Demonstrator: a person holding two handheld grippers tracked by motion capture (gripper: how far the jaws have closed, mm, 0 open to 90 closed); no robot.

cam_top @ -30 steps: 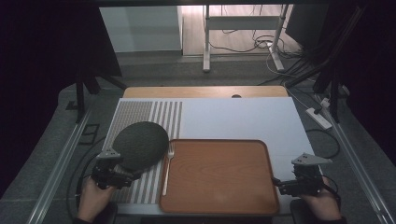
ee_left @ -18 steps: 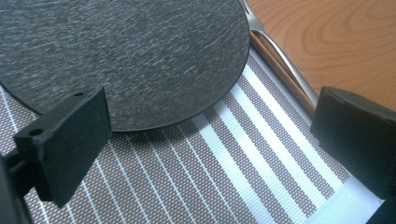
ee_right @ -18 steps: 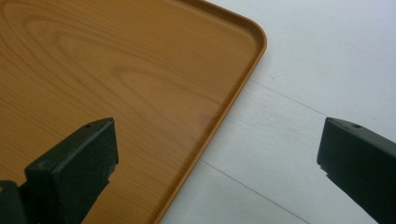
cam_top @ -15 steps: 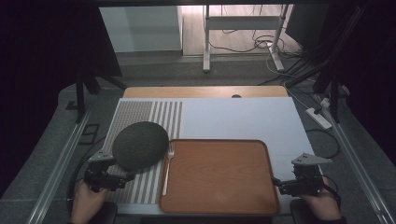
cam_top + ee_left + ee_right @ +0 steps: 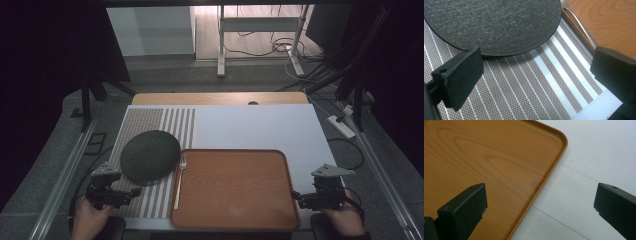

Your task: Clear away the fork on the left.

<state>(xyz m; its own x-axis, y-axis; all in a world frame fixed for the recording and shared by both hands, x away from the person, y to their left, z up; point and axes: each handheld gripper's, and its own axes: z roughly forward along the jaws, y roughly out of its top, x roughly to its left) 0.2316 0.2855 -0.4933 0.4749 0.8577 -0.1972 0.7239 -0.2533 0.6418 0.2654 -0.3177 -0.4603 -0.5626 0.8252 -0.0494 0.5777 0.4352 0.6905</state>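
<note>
A dark round plate (image 5: 150, 155) lies on the striped placemat (image 5: 150, 122) at the table's left. A fork (image 5: 178, 181) rests between the plate and the empty wooden tray (image 5: 235, 187). My left gripper (image 5: 134, 193) is open just in front of the plate's near edge and touches nothing. In the left gripper view the plate (image 5: 494, 22) and fork handle (image 5: 576, 25) lie beyond the left gripper (image 5: 537, 60). My right gripper (image 5: 296, 196) is open at the tray's right front edge. In the right gripper view the tray's corner rim (image 5: 560, 147) runs between the jaws of the right gripper (image 5: 541, 192).
The white tabletop (image 5: 260, 127) stretches behind and to the right of the tray, with a wooden strip (image 5: 220, 98) along its far edge. Metal rails (image 5: 65, 175) flank the table. Cables and a power strip (image 5: 341, 126) lie on the floor to the right.
My left gripper has drawn back from the plate's near edge, toward the person and a little left. The plate, fork, tray and right gripper have stayed put.
</note>
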